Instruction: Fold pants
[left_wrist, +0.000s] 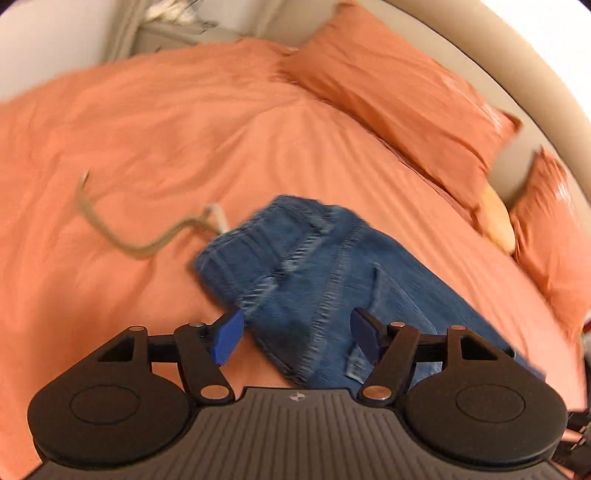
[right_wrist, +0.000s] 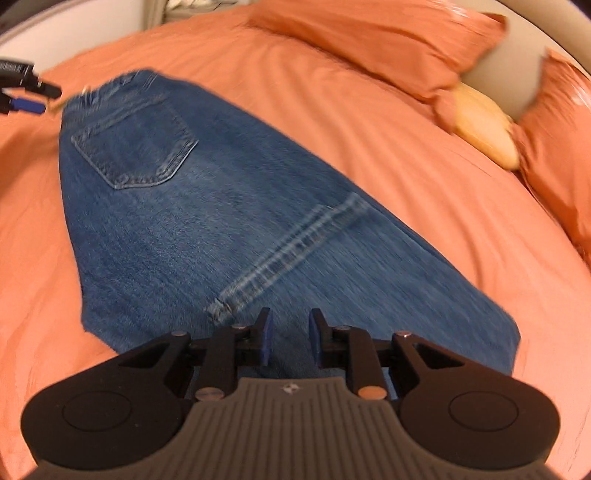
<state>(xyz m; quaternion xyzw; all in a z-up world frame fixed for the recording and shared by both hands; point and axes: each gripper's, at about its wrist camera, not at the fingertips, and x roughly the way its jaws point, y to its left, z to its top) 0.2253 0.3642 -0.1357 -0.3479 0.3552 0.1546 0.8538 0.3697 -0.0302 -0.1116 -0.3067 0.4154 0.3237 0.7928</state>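
Observation:
Blue jeans (right_wrist: 229, 221) lie folded lengthwise on the orange bed, back pocket (right_wrist: 136, 147) up and waistband at the far left. In the left wrist view the jeans (left_wrist: 325, 288) show waist end first, with a tan belt (left_wrist: 122, 236) trailing out to the left. My left gripper (left_wrist: 297, 338) is open and empty, just above the waist end. It also shows in the right wrist view (right_wrist: 22, 99) at the far left. My right gripper (right_wrist: 290, 338) is partly open over the leg part near the hem, its jaws a narrow gap apart with nothing between them.
The orange duvet (left_wrist: 184, 129) covers the bed. Orange pillows (left_wrist: 399, 99) lean on the beige headboard (left_wrist: 517, 66) at the right, with a yellow cushion (right_wrist: 484, 125) between them. A nightstand (left_wrist: 177, 33) stands at the back left.

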